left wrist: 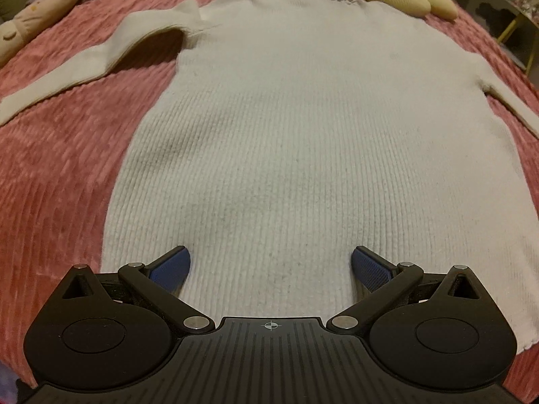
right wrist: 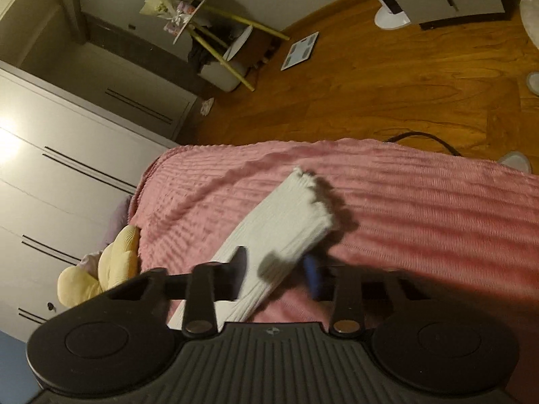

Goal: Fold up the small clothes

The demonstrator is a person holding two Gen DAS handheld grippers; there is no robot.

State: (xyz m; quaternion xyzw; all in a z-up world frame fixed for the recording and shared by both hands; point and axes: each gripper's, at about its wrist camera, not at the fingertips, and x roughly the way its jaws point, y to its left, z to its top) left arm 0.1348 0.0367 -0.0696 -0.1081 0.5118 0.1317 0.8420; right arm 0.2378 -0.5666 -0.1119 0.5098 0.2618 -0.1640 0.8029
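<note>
Your left tongs (left wrist: pixel 271 266) gape wide over the sweater (left wrist: pixel 286 134) hem. Your right tongs (right wrist: pixel 274 274) seem to pinch its sleeve (right wrist: pixel 286 219). Pull hard and the flat sweater bunches up.

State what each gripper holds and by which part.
The left gripper is open over the white sweater's hem and holds nothing. The right gripper straddles the sweater's sleeve short of the cuff; blur hides whether it grips.

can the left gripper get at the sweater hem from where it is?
Probably yes: the left gripper is open over the sweater hem, nothing between them.
</note>
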